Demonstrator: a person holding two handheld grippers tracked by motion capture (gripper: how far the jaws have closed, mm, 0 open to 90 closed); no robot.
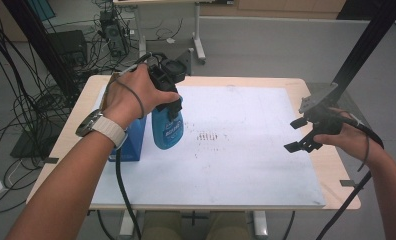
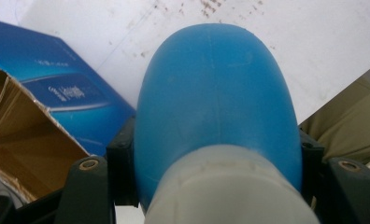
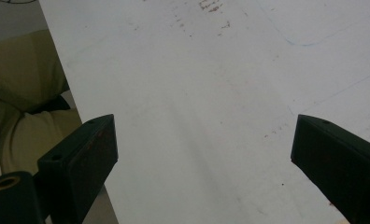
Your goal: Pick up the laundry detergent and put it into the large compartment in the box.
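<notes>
The left gripper [image 1: 170,102] is clenching its jaws on the neck of a blue bottle [image 1: 166,129], which is hanging just above the white board [image 1: 246,165] at about nine o'clock. A blue box [image 1: 134,142], flaps open, is standing just beside it, at the bottle's nine o'clock. The left hand [image 1: 136,95] is arching over from above. At three o'clock the right gripper [image 1: 306,132] is hovering, jaws released wide, grasping nothing. The board is lying on a wooden surface [image 1: 331,165]; cables are crowding the floor [image 1: 266,45] at ten o'clock.
</notes>
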